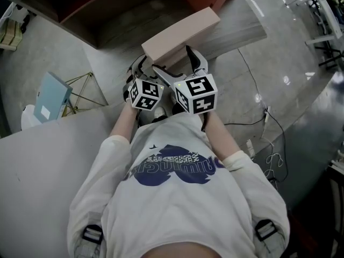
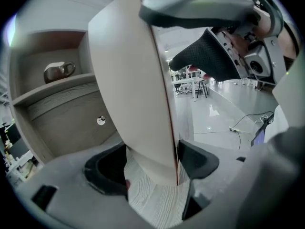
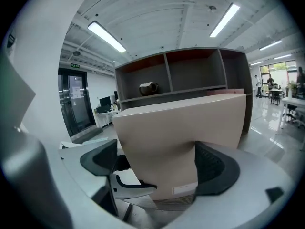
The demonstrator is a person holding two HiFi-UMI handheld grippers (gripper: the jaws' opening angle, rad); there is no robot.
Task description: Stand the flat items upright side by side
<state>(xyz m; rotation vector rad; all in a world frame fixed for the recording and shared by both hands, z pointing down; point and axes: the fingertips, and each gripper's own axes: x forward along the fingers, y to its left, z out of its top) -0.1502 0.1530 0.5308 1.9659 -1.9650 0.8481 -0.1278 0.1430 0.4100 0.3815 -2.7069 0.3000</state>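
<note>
A flat beige box-like item (image 1: 180, 34) is tilted up over the wood-grain table (image 1: 239, 34). Both grippers hold it at its near end. My left gripper (image 1: 141, 71) is shut on its lower corner, and the item (image 2: 138, 80) fills the gap between the two dark pads (image 2: 195, 159). My right gripper (image 1: 194, 58) is shut across the same end. In the right gripper view the item (image 3: 186, 128) stands broad-face on between the pads (image 3: 217, 168). The right gripper (image 2: 209, 56) also shows in the left gripper view, clasped over the item's upper edge.
A brown open shelf unit (image 3: 190, 70) stands behind the table with a mug (image 2: 59, 71) in one compartment. A light blue flat item (image 1: 52, 97) leans on a gold wire stand (image 1: 86, 90) at the left. Cables (image 1: 269, 122) trail over the shiny floor at the right.
</note>
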